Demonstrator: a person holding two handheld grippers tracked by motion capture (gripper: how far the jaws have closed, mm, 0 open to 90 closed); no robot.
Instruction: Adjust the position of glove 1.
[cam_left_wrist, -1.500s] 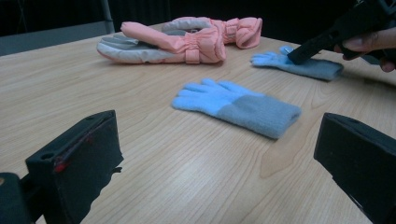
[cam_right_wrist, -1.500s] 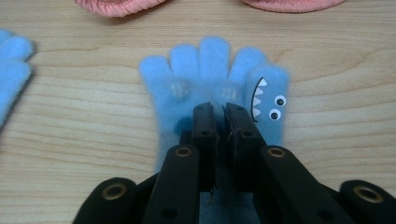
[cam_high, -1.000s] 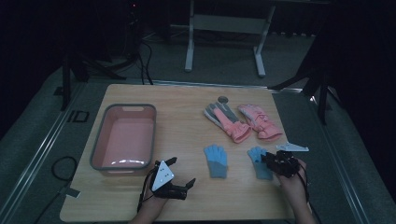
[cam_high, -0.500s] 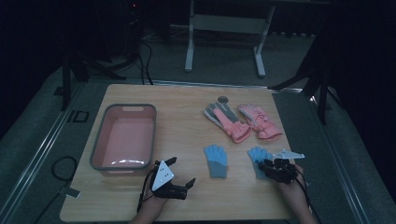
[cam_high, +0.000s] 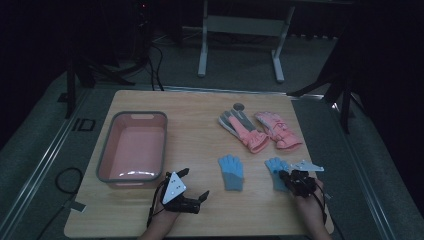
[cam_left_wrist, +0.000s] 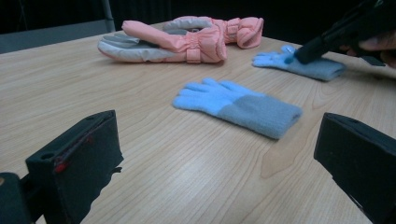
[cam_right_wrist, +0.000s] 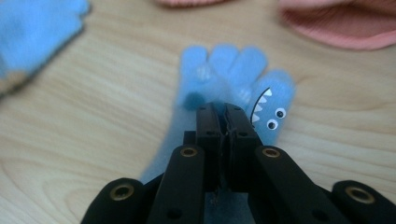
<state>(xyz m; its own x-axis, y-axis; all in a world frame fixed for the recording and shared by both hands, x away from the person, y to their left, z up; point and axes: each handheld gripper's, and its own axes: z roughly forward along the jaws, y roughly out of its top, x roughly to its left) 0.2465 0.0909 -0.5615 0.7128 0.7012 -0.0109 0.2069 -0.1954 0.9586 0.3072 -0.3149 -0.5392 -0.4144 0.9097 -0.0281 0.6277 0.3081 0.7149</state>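
Blue glove (cam_right_wrist: 233, 79): soft knit, light, limp; take it mid-palm. Right gripper (cam_right_wrist: 223, 114), jaws just closed, pinches its fabric. Left gripper (cam_high: 192, 192) spread, idle.

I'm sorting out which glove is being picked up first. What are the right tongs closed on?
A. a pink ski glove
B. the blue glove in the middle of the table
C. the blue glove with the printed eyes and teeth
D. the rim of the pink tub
C: in the right gripper view the right tongs have just been closing and now pinch the blue glove with the face.
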